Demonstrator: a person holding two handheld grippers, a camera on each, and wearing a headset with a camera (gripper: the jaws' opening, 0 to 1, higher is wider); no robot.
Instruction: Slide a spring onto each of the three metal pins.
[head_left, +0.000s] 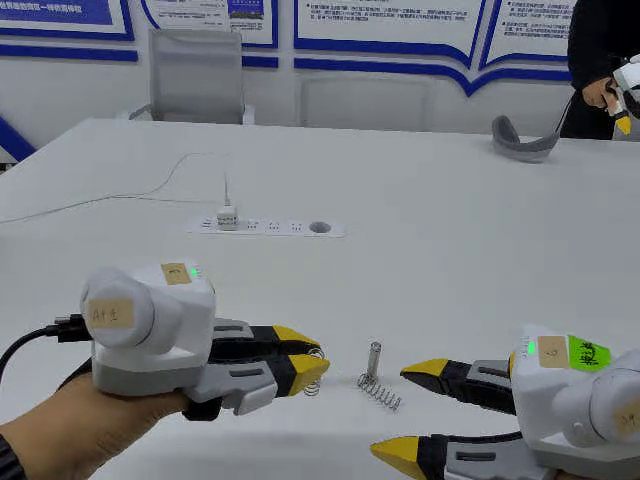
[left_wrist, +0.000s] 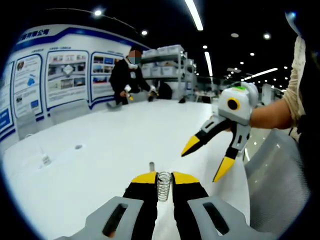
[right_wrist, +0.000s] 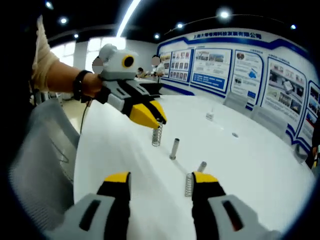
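1 pin (head_left: 374, 358) (upright) | L tool (head_left: 320, 358) pinching 1st spring (left_wrist: 163, 186) | 2nd spring (head_left: 382, 392) lying by pin | R tool (head_left: 390, 410) spread

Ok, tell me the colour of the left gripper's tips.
Yellow, on the left gripper; clearest in its own view.

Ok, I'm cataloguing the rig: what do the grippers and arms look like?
Both the left gripper and right gripper have white-grey bodies, black jaws, yellow tips, tan tape labels and green lights. The left trails a black cable; the right carries a green sticker. Cream sleeves, black wristband.
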